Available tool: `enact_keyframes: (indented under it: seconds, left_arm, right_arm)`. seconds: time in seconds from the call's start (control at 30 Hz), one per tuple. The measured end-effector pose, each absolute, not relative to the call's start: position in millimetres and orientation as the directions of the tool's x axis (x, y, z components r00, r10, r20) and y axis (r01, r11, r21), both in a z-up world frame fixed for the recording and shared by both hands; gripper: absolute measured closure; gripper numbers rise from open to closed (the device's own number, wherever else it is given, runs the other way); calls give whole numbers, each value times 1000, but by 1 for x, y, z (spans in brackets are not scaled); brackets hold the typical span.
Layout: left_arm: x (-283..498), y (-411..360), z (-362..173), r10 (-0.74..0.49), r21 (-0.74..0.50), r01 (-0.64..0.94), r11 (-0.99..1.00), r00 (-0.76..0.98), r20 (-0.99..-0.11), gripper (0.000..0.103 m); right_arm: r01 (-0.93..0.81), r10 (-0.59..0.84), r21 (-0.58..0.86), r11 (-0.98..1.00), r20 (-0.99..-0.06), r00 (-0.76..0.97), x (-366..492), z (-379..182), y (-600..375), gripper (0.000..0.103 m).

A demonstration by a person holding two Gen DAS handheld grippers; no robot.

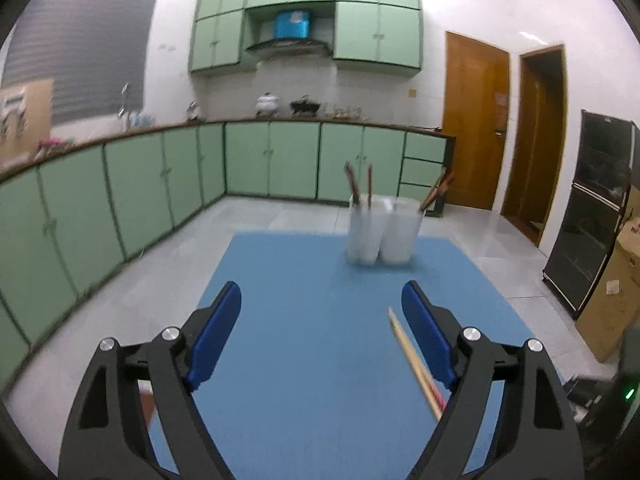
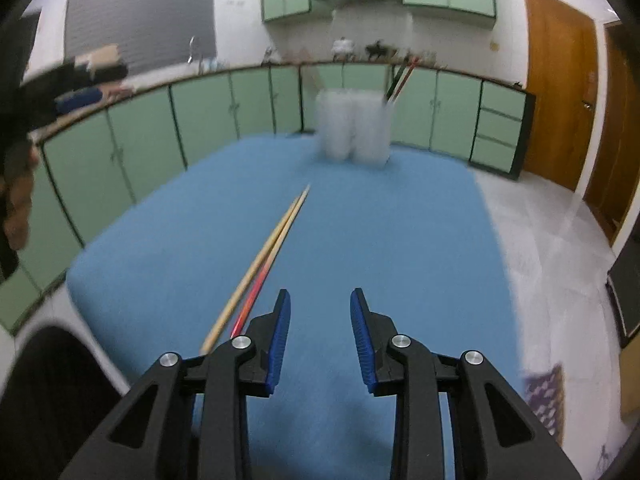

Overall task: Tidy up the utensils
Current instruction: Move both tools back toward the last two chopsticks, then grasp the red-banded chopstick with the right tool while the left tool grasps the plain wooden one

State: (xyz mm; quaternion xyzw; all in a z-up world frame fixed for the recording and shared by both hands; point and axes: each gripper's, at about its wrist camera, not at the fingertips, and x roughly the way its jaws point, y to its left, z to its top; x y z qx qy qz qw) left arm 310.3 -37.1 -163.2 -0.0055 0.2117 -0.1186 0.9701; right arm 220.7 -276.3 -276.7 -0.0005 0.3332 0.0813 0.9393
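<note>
Brightness: we see a dim indoor room with a slightly purple cast on the white walls.
Light source: we find a bright overexposed patch on the ceiling above the upper cabinets (image 1: pixel 308 20), and a small bright streak on the wall above the doorway (image 1: pixel 534 38).
Glare: we notice a soft sheen on the floor tiles (image 1: pixel 472 224).
Shadows: we see a faint shadow at the base of the white cups (image 1: pixel 380 232) on the blue mat (image 1: pixel 320 360).
Blur: we find both views smeared; the cups (image 2: pixel 354 128) and the chopsticks (image 2: pixel 276 240) in the right wrist view are the softest.
Distortion: we see counter lines bowing and black vignette at the corners.
</note>
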Motion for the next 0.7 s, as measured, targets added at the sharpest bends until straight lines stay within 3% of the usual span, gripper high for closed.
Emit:
enact_keyframes:
  seconds: [0.17, 0.53, 0.6, 0.67, 0.7]
  left_arm:
    - [275, -19, -191, -213, -132, 171, 976, 867, -450, 22]
    - [263, -19, -208, -200, -106, 170, 980, 858, -473, 22]
    - [262, -22, -213, -204, -104, 175, 979, 855, -478, 22]
    - [261, -25, -218, -203, -102, 176, 979, 852, -482, 22]
    - [262, -27, -222, -208, -105, 179, 978, 847, -490, 22]
  right_arm:
    - [-215, 192, 43, 976, -644, 741, 210, -304, -237, 72]
    - [-185, 176, 51, 981, -621, 764, 238, -309, -229, 73]
    - [-175, 167, 49, 983, -618, 768, 239, -311, -231, 78]
    - [-142, 147, 57, 988, -619, 771, 240, -311, -239, 96]
    - [-116, 129, 62, 991, -617, 776, 240, -310, -247, 97]
